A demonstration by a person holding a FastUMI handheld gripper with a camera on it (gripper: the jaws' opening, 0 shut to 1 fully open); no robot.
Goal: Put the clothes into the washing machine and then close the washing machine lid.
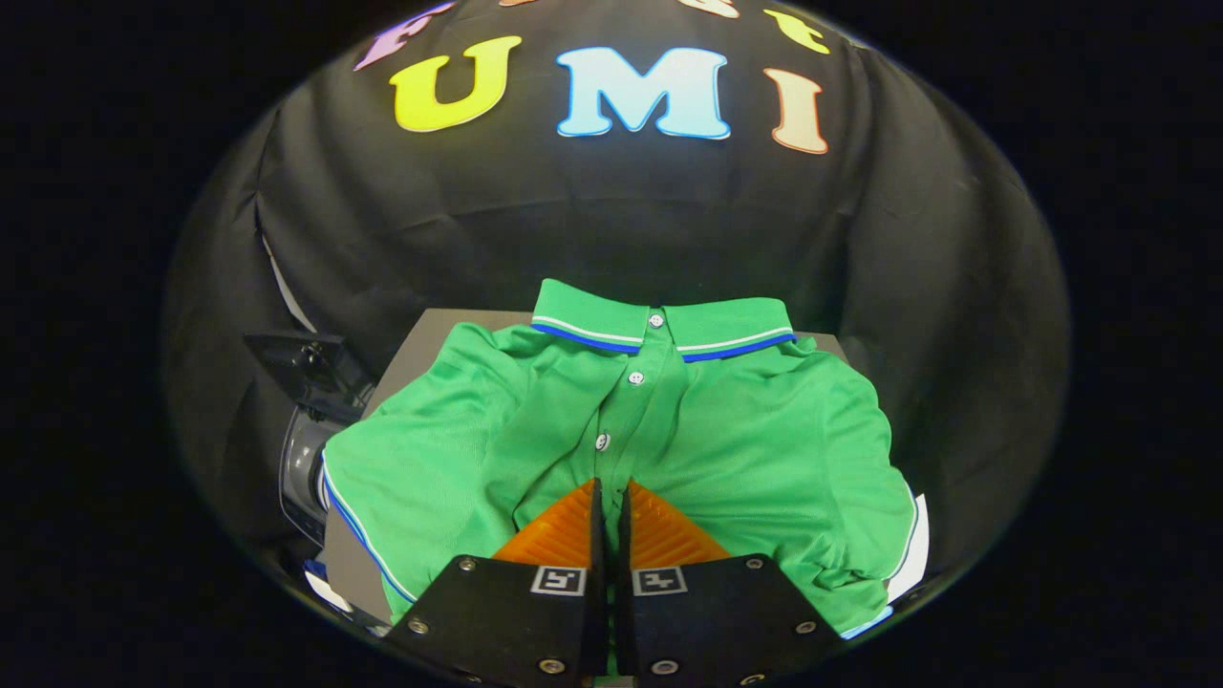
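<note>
A green polo shirt with a blue-and-white trimmed collar and white buttons lies spread over a grey flat surface. My gripper sits on the shirt's lower front, just below the button placket. Its two fingers are pressed nearly together with a fold of green cloth pinched between them, and creases run out from the tips. To the left of the shirt, partly under its sleeve, stands a grey rounded body, apparently the washing machine, with a dark lid-like part raised above it.
Black booth cloth hangs close behind the grey surface and wraps round both sides. White edges peek out beneath the shirt's right hem.
</note>
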